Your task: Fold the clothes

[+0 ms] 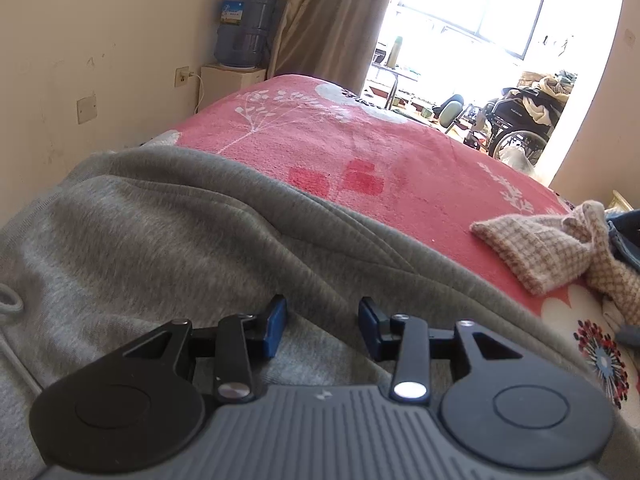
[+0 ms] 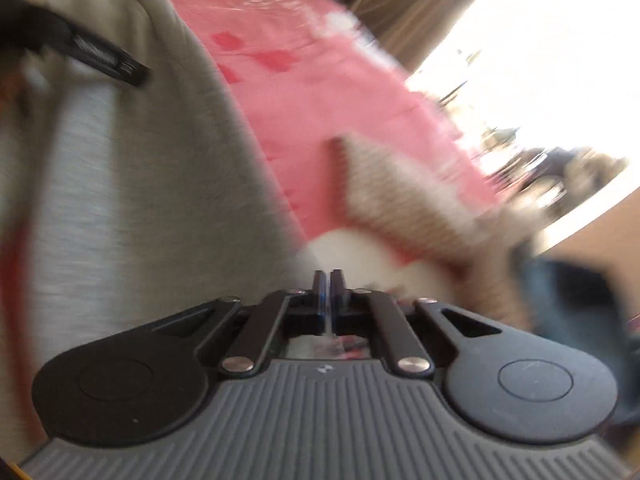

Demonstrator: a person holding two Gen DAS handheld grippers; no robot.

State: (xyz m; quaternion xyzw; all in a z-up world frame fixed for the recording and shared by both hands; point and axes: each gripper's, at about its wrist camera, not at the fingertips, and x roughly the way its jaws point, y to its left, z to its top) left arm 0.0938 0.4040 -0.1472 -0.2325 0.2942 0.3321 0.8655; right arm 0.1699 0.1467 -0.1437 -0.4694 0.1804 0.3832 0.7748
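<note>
Here, in the left wrist view, the left claw (image 1: 322,322) hangs low over a grey sweatshirt (image 1: 168,240) that lies spread across the near part of a bed covered with a pink blanket (image 1: 360,148). Its blue-padded fingers (image 1: 276,320) stand partly apart, with a gap between them and nothing pinched; the grey cloth lies just beneath. A drawstring (image 1: 10,304) of the sweatshirt shows at the left edge. On the blanket to the right lies a crumpled checked cloth (image 1: 560,248), apart from the grey garment, with a bit of blue fabric (image 1: 624,240) beside it. Further back stand a water jug (image 1: 244,28) by the wall, a curtain (image 1: 320,16) and a wheelchair (image 1: 516,120) near the bright window. The right wrist view is heavily smeared. The right claw (image 2: 330,280) has its fingers pressed together, with no cloth visibly caught between them. It sits over the sweatshirt's right edge, where a white patch of the blanket shows. The checked cloth seems to lie just ahead to the right, and the left claw's dark body juts in at the upper left.
</note>
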